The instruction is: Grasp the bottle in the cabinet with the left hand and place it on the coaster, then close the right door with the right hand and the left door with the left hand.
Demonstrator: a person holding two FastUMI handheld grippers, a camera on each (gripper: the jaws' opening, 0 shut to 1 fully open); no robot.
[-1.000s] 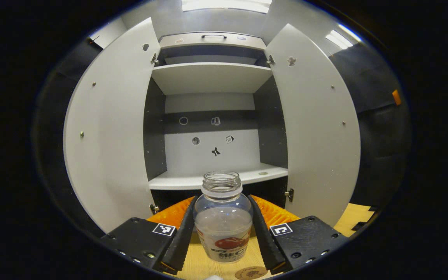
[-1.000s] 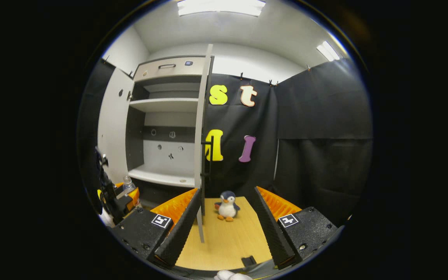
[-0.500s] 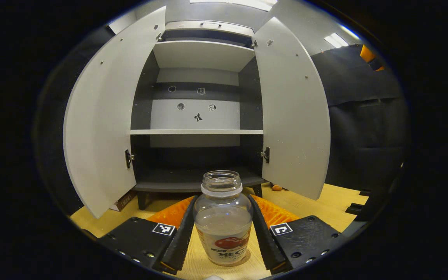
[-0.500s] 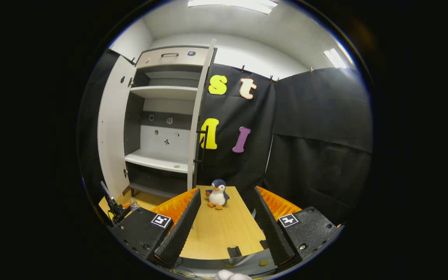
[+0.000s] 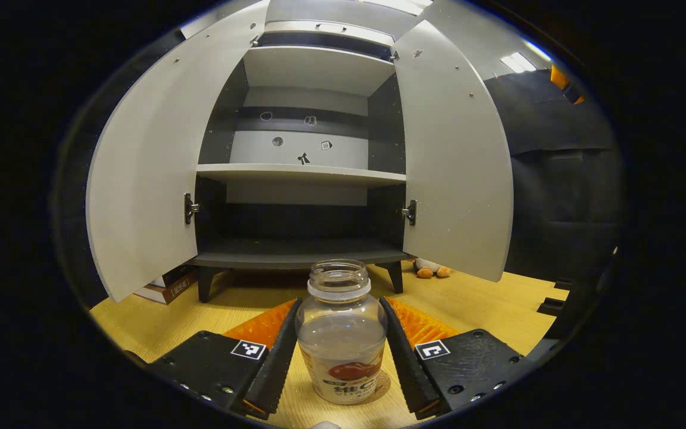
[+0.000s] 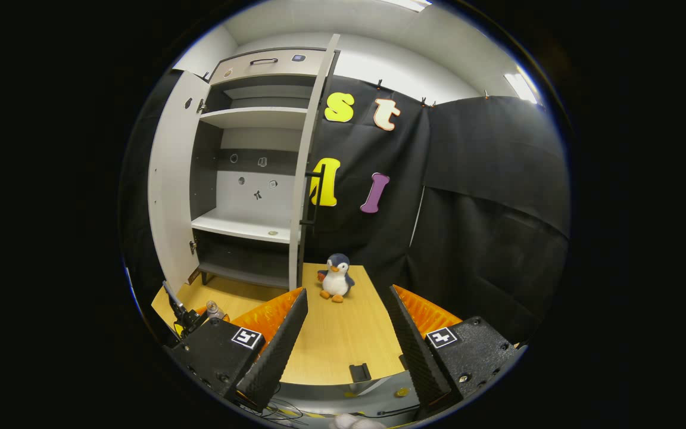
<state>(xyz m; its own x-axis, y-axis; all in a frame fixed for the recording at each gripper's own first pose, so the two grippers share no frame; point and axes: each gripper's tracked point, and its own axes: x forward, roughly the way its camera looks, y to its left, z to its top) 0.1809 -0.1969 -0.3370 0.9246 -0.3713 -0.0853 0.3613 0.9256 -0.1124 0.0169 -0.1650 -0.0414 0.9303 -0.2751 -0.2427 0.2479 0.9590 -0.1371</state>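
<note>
A clear bottle point(image 5: 343, 339) with a red label and no cap stands upright on the round brown coaster point(image 5: 383, 385) on the wooden table. My left gripper point(image 5: 339, 302) is shut on the bottle, one finger pressing each side. Behind it the grey cabinet point(image 5: 301, 173) stands with its left door point(image 5: 146, 173) and right door point(image 5: 456, 155) both swung wide. My right gripper point(image 6: 347, 291) is open and holds nothing. In the right gripper view the right door point(image 6: 304, 179) shows edge-on with its black handle point(image 6: 314, 196), and the bottle's top point(image 6: 215, 310) shows low at the left.
A plush penguin point(image 6: 336, 277) sits on the table just right of the right door, its feet peeking out under that door point(image 5: 429, 271). A brown box point(image 5: 164, 286) lies under the left door. The table's near edge point(image 6: 343, 387) is close below my right gripper.
My left gripper has come down and back from the shelf with the bottle, which now rests on the coaster. My right gripper has drifted a little farther from the right door.
</note>
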